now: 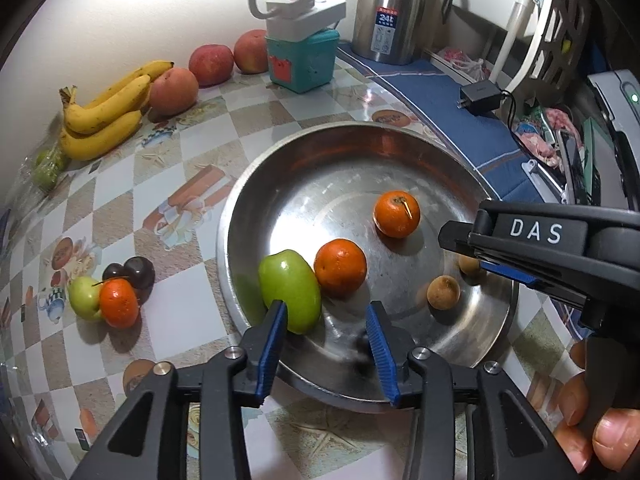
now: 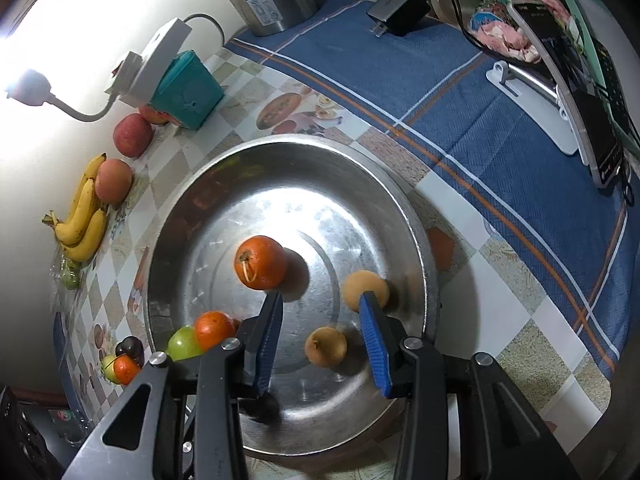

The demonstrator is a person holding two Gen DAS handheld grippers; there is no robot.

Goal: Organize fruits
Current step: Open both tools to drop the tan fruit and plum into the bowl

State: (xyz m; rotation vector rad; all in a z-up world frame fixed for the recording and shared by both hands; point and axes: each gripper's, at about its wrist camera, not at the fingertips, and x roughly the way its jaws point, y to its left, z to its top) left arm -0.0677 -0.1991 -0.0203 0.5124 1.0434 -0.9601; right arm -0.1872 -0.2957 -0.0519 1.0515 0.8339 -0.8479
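While both grippers are held low over the wide, shallow stainless-steel dish (image 1: pixel 400 148), fruit is seen scattered across its floor. The left gripper (image 1: pixel 326 312) is shown with its blue-padded jaws spread apart, and nothing is pinched between them; a dark blurred shape (image 1: pixel 362 354), too smeared to be identified, is caught just inside the right-hand pad. The oval green fruit (image 1: pixel 290 290) is found just beside the left pad, though contact cannot be confirmed. An orange mandarin (image 1: pixel 340 266) is pressed up against that green fruit, and a second mandarin with a stem (image 1: pixel 397 214) is seen further back, well apart. Two small round tan fruits (image 1: pixel 443 292) are spotted near the dish's right side.

From the right wrist view, the right gripper (image 2: pixel 320 300) is likewise shown parted, with only bare metal between its fingertips. One tan fruit (image 2: pixel 326 346) is framed lower between the pads without being gripped; the other (image 2: pixel 362 288) is partly hidden behind the right pad. The stemmed mandarin (image 2: pixel 261 262) is seen just beyond the left pad's tip.

Outside the dish, on the checked tablecloth (image 1: pixel 200 152), a small cluster is left: a green fruit, an orange mandarin (image 1: pixel 119 303) and two dark cherries (image 1: pixel 134 272). By the wall, a bunch of yellow bananas (image 1: pixel 104 114) and three reddish apples (image 1: pixel 174 90) are lined up.
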